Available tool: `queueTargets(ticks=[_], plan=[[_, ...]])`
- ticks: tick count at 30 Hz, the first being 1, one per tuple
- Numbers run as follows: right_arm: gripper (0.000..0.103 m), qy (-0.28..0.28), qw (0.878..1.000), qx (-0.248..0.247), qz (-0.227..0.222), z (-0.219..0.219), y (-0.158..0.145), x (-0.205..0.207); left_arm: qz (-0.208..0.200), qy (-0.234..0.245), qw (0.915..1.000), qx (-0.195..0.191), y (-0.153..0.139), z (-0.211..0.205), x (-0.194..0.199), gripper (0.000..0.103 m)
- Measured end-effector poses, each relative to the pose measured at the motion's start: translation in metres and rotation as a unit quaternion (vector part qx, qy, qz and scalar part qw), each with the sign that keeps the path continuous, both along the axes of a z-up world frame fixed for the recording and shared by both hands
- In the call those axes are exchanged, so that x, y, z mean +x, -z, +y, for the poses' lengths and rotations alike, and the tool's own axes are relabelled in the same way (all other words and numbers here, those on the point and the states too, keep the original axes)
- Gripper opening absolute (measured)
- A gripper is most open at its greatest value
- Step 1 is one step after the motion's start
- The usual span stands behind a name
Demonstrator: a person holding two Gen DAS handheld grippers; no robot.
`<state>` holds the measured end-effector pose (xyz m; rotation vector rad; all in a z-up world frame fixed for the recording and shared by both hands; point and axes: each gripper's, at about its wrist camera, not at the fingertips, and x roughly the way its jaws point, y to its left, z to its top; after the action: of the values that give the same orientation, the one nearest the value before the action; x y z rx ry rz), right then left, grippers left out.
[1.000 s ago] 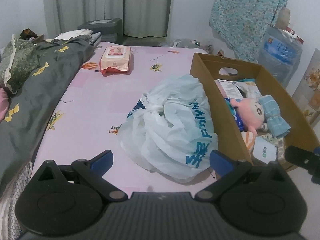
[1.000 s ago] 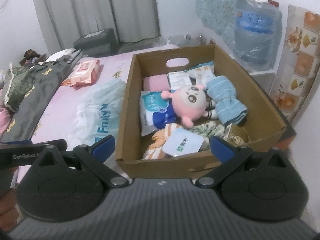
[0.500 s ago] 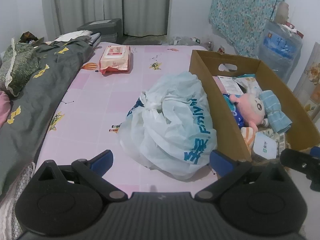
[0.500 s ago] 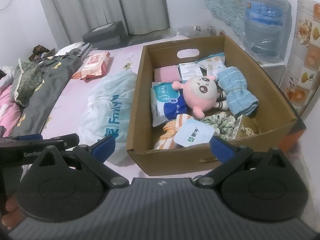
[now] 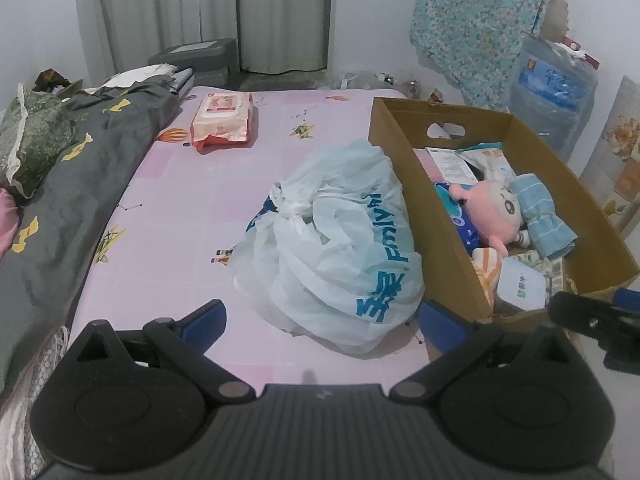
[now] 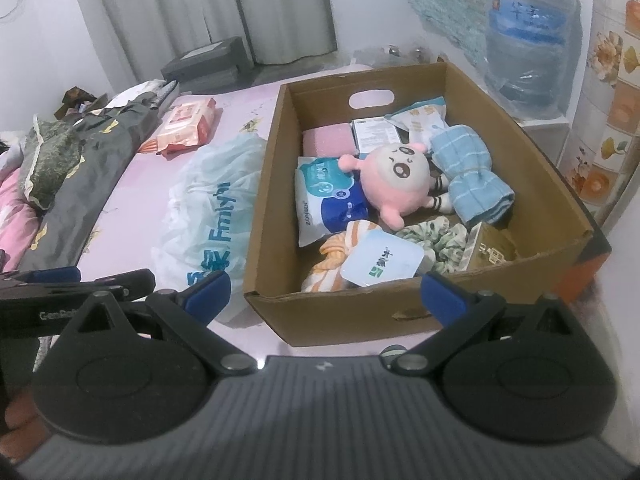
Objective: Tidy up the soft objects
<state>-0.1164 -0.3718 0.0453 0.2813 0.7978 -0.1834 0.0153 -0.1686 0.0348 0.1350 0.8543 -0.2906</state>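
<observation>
A cardboard box [image 6: 532, 140] [image 5: 404, 152] stands on the pink bed at the right. It holds a pink plush doll [image 6: 396, 184] [image 5: 486, 210], a rolled blue towel [image 6: 468, 172] [image 5: 540, 216], tissue packs [image 6: 328, 200], a scrunchie [image 6: 440, 236] and an orange striped cloth [image 6: 332, 260]. A crumpled white plastic bag [image 5: 340, 240] [image 6: 216, 204] lies left of the box. My left gripper [image 5: 322, 322] is open, low before the bag. My right gripper [image 6: 324, 294] is open in front of the box's near wall. Both are empty.
A wet-wipes pack [image 5: 224, 116] lies far back on the bed [image 5: 168, 208]. A dark grey quilt [image 5: 60, 184] and a pillow [image 5: 28, 140] cover the left side. A water jug [image 6: 528, 36] and tiled panel [image 6: 608, 92] stand right of the box. Curtains [image 5: 208, 12] hang behind.
Both grippers have pulled back and risen a little, so the box and the bag look slightly farther and lower. Nothing was taken hold of.
</observation>
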Motion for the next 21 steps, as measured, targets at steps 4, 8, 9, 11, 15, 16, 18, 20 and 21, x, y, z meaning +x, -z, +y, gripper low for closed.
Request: queueTargets(ticks=[4,8,9,11,15,16,18,20,21], plan=[[0.102,0.003,1.000,-0.001,-0.001,-0.0012,-0.0019,-0.0008,-0.001,0.005,1.0000,-0.005,-0.0012,0.0000,-0.0001,0.103],[0.102,0.001,1.000,-0.012,-0.002,0.0013,-0.0044,-0.0008,0.006,0.013,0.9998,-0.012,0.0006,-0.0011,0.0014,0.103],[0.102,0.001,1.000,-0.017,-0.001,0.0021,-0.0052,-0.0011,0.008,0.016,0.9997,-0.014,0.0012,-0.0015,0.0014,0.103],[0.102,0.003,1.000,-0.025,0.001,0.0030,-0.0064,-0.0018,0.008,0.021,0.9997,-0.013,0.0025,-0.0032,0.0001,0.103],[0.102,0.008,1.000,-0.022,0.001,0.0011,-0.0066,-0.0024,0.007,0.028,0.9996,-0.007,0.0041,-0.0070,-0.0009,0.103],[0.102,0.008,1.000,-0.022,0.001,0.0010,-0.0060,-0.0022,0.006,0.029,0.9996,-0.006,0.0044,-0.0076,-0.0007,0.103],[0.102,0.006,1.000,-0.023,0.003,0.0014,-0.0054,-0.0013,0.008,0.029,0.9995,-0.005,0.0048,-0.0088,-0.0005,0.103],[0.102,0.004,1.000,-0.024,0.003,0.0017,-0.0048,-0.0004,0.008,0.028,0.9996,-0.004,0.0050,-0.0090,-0.0005,0.103],[0.102,0.004,1.000,-0.025,0.003,0.0015,-0.0046,-0.0001,0.007,0.028,0.9996,-0.002,0.0051,-0.0092,-0.0007,0.103]])
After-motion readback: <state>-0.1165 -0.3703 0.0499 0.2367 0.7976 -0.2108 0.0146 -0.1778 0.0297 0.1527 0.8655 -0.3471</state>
